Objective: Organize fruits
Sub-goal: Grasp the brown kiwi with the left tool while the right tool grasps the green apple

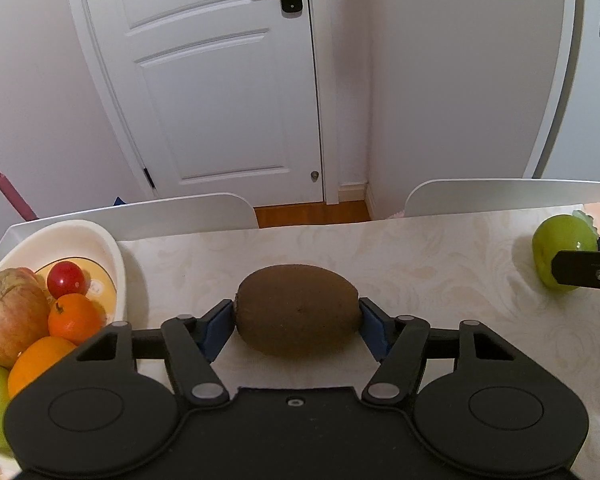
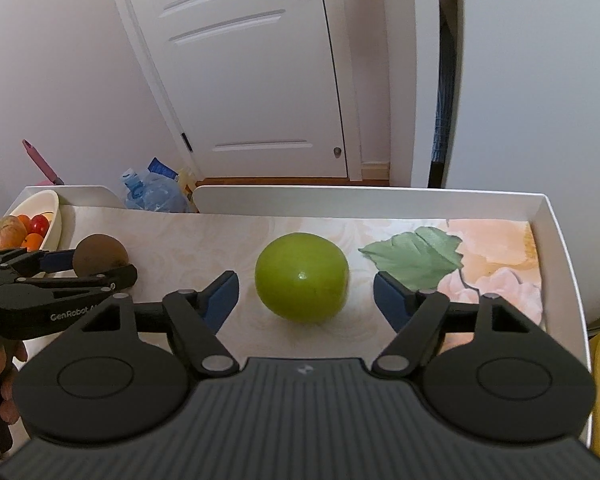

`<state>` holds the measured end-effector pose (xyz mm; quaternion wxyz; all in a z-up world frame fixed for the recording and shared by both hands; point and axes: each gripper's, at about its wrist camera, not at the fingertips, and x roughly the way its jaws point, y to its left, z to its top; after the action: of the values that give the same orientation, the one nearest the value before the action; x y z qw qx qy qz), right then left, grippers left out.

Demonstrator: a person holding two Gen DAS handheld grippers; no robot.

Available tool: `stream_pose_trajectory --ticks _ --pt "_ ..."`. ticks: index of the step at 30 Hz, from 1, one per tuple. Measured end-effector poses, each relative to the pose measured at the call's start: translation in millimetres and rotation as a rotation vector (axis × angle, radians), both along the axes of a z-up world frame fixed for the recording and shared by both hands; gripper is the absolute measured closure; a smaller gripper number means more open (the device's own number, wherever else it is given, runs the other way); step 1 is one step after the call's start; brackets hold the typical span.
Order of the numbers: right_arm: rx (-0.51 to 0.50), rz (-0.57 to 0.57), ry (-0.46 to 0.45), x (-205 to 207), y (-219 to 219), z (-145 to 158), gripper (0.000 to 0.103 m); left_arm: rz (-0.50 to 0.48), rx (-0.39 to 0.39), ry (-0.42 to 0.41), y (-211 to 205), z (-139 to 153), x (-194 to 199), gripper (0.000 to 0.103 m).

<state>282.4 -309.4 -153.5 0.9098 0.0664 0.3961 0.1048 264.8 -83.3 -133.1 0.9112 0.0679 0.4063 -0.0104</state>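
Bowl [image 1: 112,264] at left already loaded with several fruits; kiwi [image 1: 297,312] on tabletop [image 1: 420,264], pinched end-to-end by left gripper [image 1: 296,322]; green apple [image 2: 302,278] on tabletop between wide-open pads of right gripper [image 2: 305,300], ungripped; both left to bowl.

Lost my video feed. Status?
Left gripper shut on kiwi, on table. Right gripper open around green apple, pads clear. Path to bowl unobstructed.

Both wrist views face the door [image 1: 220,80], sharing the tabletop [image 2: 204,248].
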Motion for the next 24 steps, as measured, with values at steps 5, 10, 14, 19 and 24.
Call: stream_pose_trajectory --ticks 5,10,14,19,24 --pt "0.0 0.005 0.003 3.0 1.6 -2.3 0.021 0.002 0.004 -0.001 0.0 0.9 -3.9 0.033" --pt "-0.005 0.006 0.002 3.2 1.4 -3.6 0.024 0.008 0.007 -0.002 1.3 0.7 -8.2 0.033" --pt "-0.01 0.009 -0.004 4.2 1.7 -3.7 0.026 0.012 0.012 -0.003 1.2 1.2 -11.7 0.034" --pt "-0.028 0.026 -0.009 4.6 4.7 -2.9 0.033 0.016 0.017 -0.008 2.7 1.0 -17.9 0.034" --pt "-0.026 0.042 -0.015 0.7 6.7 0.5 0.034 0.027 0.013 -0.022 4.1 6.6 -25.2 0.034"
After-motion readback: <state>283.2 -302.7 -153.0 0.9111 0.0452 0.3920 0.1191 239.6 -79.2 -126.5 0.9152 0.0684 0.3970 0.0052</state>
